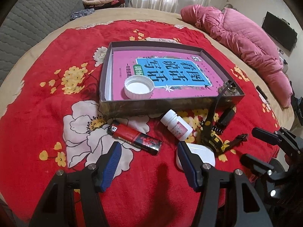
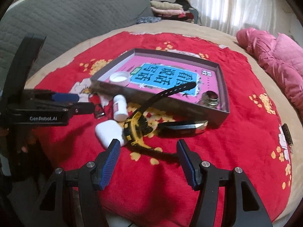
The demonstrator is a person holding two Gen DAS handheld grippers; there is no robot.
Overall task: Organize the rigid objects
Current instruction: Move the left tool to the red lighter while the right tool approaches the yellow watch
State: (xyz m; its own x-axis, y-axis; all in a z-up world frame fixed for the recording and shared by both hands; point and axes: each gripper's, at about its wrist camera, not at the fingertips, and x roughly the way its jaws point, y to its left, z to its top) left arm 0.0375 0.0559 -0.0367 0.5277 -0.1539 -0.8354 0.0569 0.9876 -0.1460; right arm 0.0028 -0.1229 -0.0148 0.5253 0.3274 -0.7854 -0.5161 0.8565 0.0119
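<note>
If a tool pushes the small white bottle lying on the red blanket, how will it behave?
The white bottle lies on its side, so it would probably roll. It looks like small, light plastic. The soft red blanket may slow it, and the box wall nearby would likely stop it.

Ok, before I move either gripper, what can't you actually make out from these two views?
- White case: in the left wrist view, partly behind the left gripper's finger.
- Lighter: in the right wrist view, mostly behind the left gripper's finger.
- Small print on the pill bottle: too small in both views.
- Metal object in the box corner: the near wall and watch strap cover it.
</note>
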